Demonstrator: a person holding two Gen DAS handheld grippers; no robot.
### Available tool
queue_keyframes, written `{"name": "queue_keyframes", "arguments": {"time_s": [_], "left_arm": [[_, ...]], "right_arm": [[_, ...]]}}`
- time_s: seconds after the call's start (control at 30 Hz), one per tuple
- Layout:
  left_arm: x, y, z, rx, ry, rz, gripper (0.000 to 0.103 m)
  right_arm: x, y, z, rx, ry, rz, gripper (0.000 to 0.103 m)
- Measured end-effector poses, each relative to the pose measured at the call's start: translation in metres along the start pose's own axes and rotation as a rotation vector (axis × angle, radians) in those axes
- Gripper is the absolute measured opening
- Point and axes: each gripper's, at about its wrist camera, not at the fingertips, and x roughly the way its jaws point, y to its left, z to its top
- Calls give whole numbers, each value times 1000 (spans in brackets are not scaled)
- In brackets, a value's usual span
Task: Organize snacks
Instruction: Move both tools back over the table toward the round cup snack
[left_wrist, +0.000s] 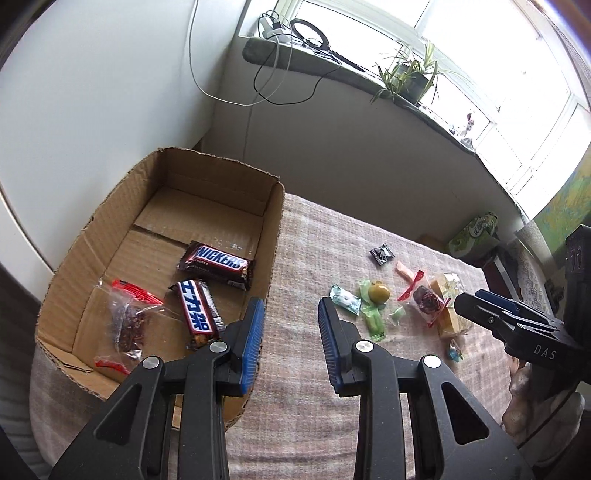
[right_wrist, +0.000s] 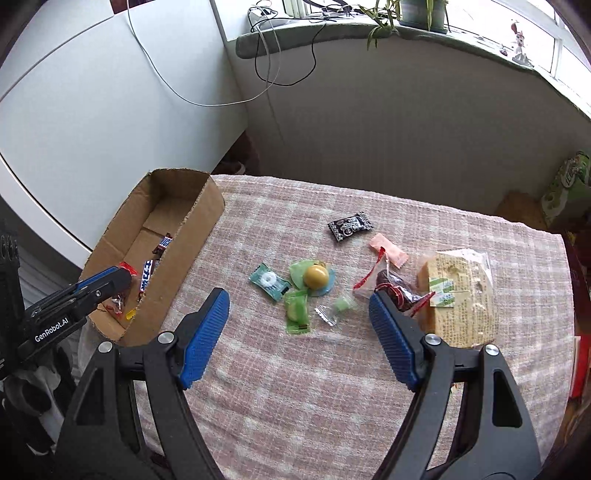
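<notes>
Snacks lie in two groups on your checked cloth (right_wrist: 295, 387). In the cardboard box (left_wrist: 92, 236) at the left edge of the table: a brown chocolate bar (left_wrist: 216, 264), a second bar with a blue and white label (left_wrist: 197, 314) just beside it, and a clear bag with a red strip (left_wrist: 127, 325) nearer the front wall.

Loose on the cloth, right of the box: a black candy packet (right_wrist: 349, 226) furthest back, a pink wrapper (right_wrist: 389, 249), a round yellow sweet on a green wrapper (right_wrist: 316, 277), a teal packet with a white ring (right_wrist: 269, 286) touching it on the left, two small green sweets (right_wrist: 297, 312) in front, a clear bag of dark fruit (right_wrist: 397, 291), and a wrapped cake slice (right_wrist: 461, 295) at the far right, partly under that bag.

Your left gripper (left_wrist: 291, 343) sits over the box's right wall, fingers a modest way apart, nothing between them. Your right gripper (right_wrist: 299, 339) hovers over the loose pile, fingers wide apart, also empty; its right finger (right_wrist: 391, 339) overlaps the fruit bag in view, contact not determinable.
</notes>
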Motion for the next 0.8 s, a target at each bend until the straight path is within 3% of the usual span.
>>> {"name": "queue_keyframes", "arguments": {"time_s": [0.3,0.47,0.8], "left_arm": [[46,-63,-11,101,94,-78,29],[80,-88,-18,109,159,-108,29],[129,-103,-27,109,225,-59,29]], "right_arm": [[-8,-75,-45,131,46,-101,81],[-4,-105,-65,199,71,-138,81],[14,-132,-88,302,112,-139,81]]}}
